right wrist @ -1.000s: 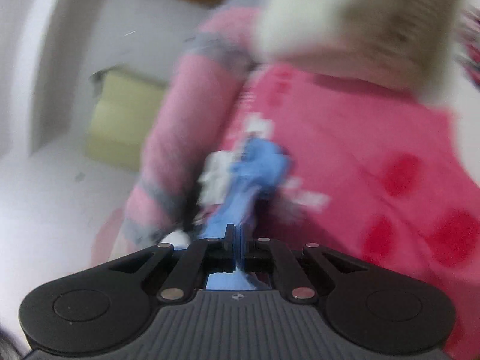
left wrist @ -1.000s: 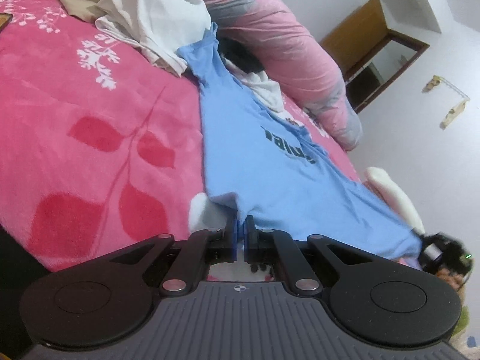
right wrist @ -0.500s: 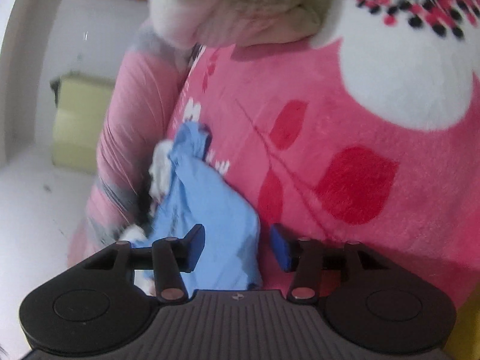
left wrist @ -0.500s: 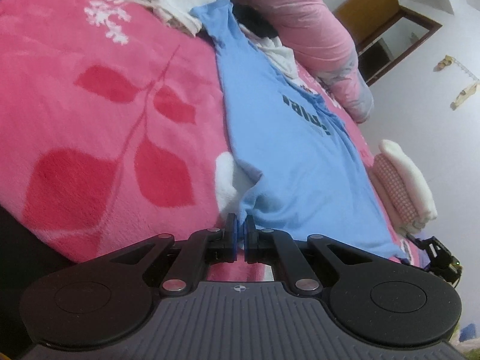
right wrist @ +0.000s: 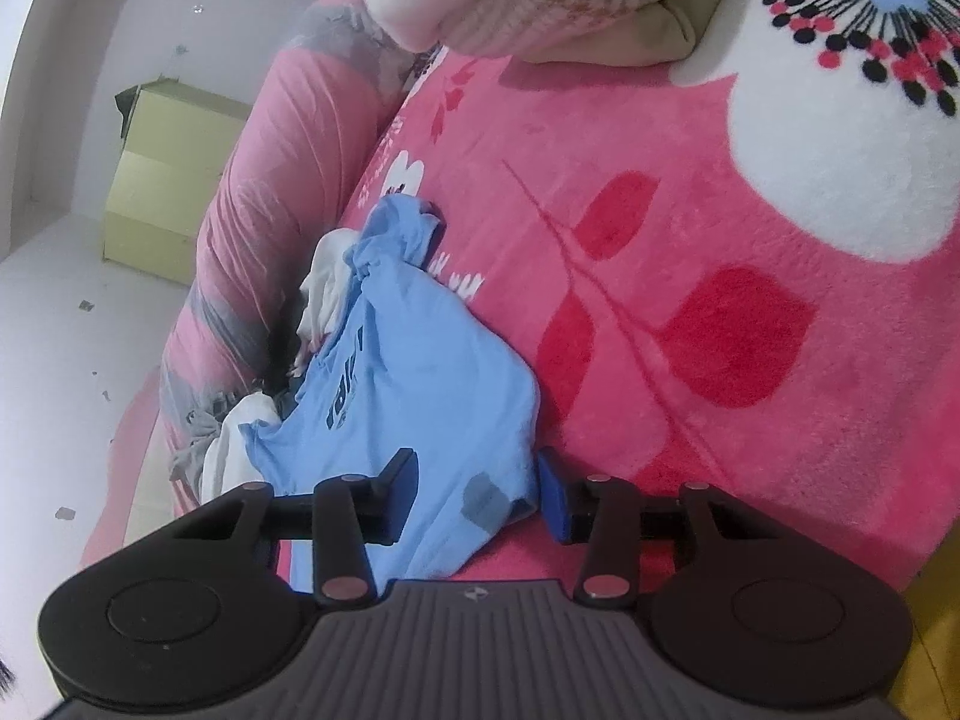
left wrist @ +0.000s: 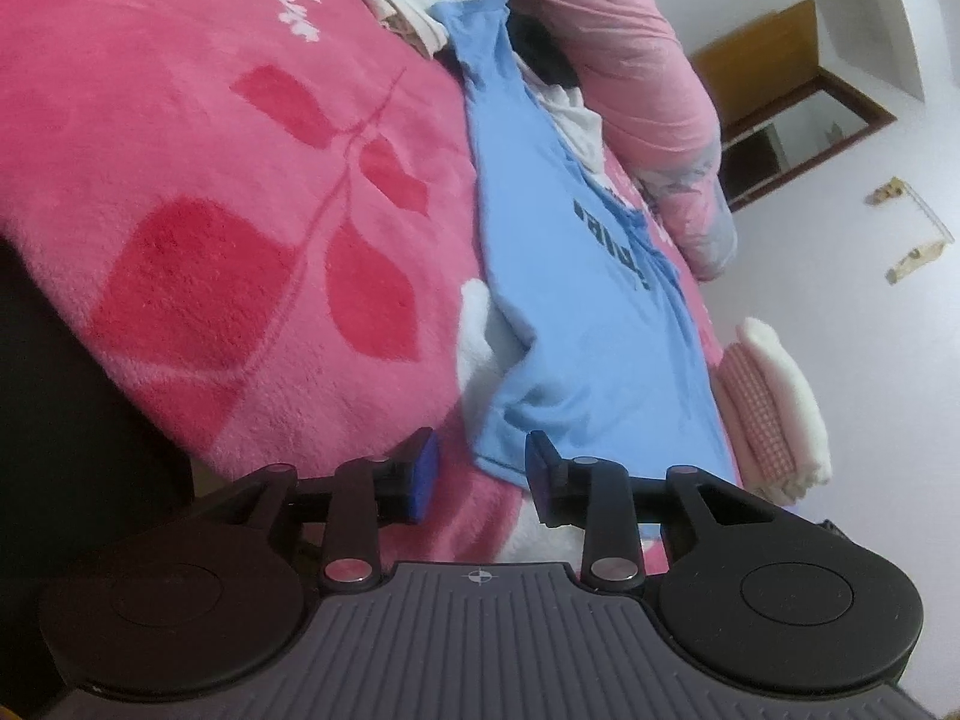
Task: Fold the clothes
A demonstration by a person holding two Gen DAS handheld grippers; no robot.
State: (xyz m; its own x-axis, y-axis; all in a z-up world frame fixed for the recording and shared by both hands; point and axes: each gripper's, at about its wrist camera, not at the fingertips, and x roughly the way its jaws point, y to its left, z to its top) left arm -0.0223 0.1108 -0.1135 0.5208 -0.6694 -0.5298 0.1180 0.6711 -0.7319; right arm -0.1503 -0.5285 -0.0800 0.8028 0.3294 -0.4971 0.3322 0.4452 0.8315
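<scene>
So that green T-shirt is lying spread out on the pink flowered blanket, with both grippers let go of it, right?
Not green: the T-shirt is light blue, as the left wrist view shows. The rest holds: it lies on the pink flowered blanket, and neither the left gripper nor the right gripper pinches it.

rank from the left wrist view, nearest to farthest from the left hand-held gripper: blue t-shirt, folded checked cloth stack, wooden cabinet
From the left hand-held gripper:
1. blue t-shirt, its edge just ahead
2. folded checked cloth stack, farther right
3. wooden cabinet, far upper right
</scene>
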